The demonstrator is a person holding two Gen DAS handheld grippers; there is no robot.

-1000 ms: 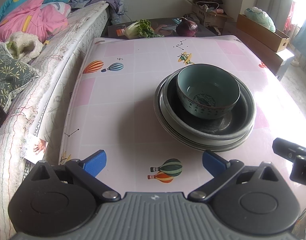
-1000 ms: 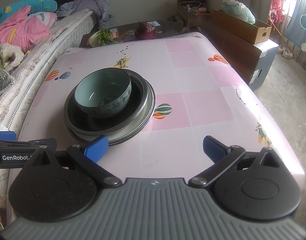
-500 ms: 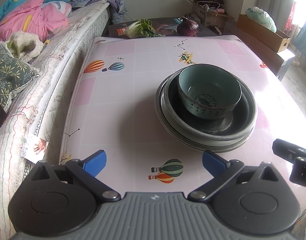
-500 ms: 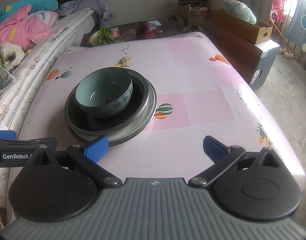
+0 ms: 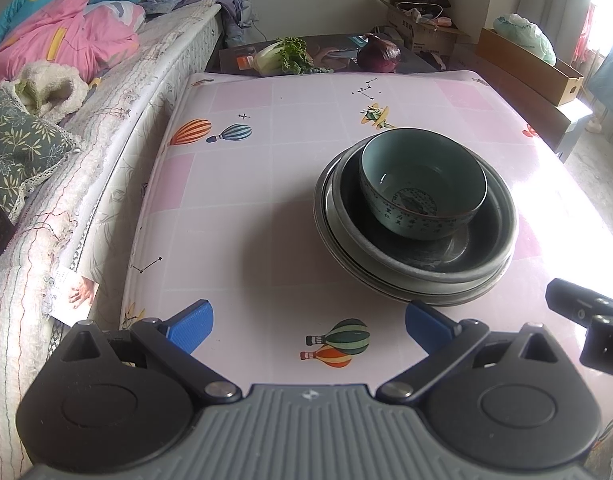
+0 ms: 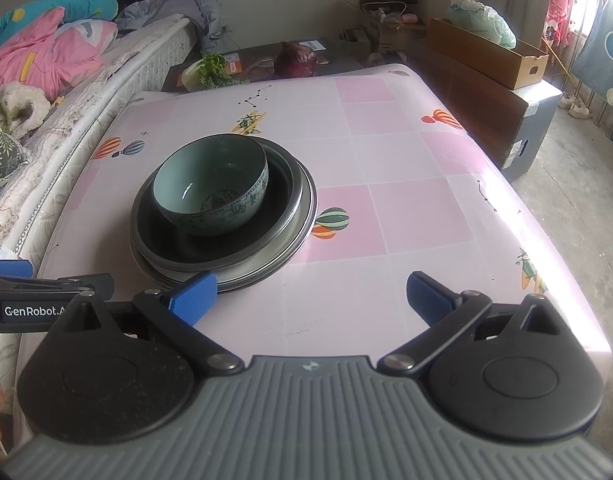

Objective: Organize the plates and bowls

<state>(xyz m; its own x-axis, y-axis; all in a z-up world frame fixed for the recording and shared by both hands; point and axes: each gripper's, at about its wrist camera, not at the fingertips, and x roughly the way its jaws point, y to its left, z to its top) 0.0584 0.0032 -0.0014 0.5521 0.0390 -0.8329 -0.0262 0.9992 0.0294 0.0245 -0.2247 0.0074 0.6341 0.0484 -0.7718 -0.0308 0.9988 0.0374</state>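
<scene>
Teal bowl sat inside dark metal dish, dish stacked on metal plates, whole stack mid-table on pink balloon-print tablecloth. My left gripper hung above near edge, fingers spread wide, nothing between blue pads; stack ahead, to its right. My right gripper likewise splayed, empty; left pad overlapped plates' near rim in view, contact unclear. Bed along table's left side.
</scene>
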